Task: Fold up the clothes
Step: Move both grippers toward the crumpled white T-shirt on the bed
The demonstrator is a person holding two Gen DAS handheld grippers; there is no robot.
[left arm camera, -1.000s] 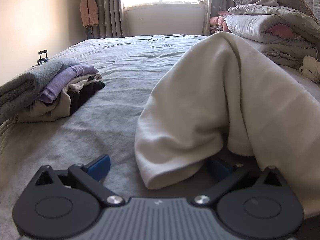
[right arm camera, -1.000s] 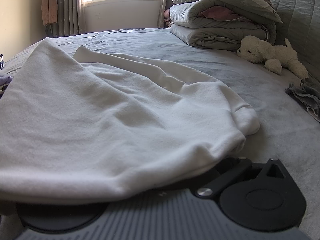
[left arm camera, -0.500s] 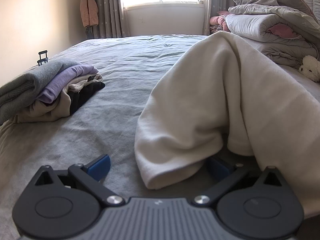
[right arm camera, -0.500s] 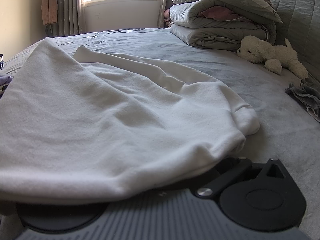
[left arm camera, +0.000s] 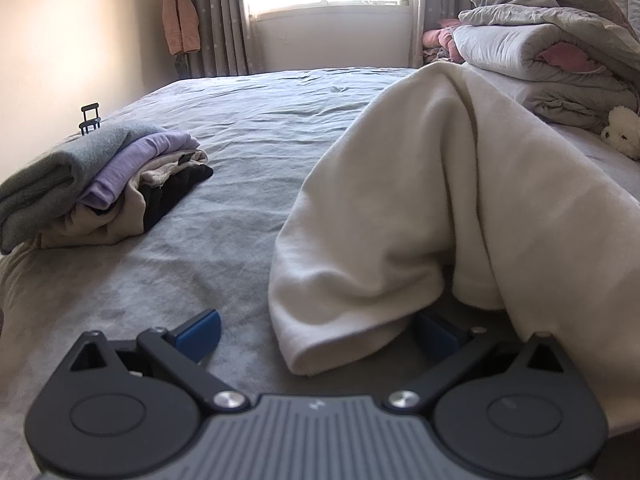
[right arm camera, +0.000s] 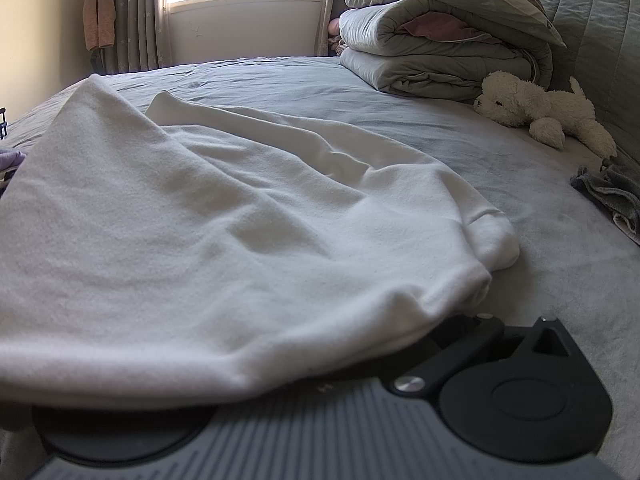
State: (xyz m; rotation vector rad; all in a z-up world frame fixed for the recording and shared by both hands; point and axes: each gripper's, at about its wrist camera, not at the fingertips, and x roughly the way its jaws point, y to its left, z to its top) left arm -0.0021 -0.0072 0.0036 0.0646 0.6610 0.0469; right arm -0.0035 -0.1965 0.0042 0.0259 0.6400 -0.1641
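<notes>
Left wrist: white garment (left arm camera: 420, 208) across open tool (left arm camera: 316, 334)

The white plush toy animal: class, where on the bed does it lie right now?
In the right wrist view, the white plush toy animal lies at the right, on the grey bedsheet, just beside the stack of folded grey quilts.

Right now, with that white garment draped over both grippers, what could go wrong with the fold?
The left gripper is open, so the white garment only drapes over one finger and could slide off. Cloth covers the right gripper's fingers, so its grip cannot be checked. A wide swing might also brush the folded stack nearby on the bed.
</notes>
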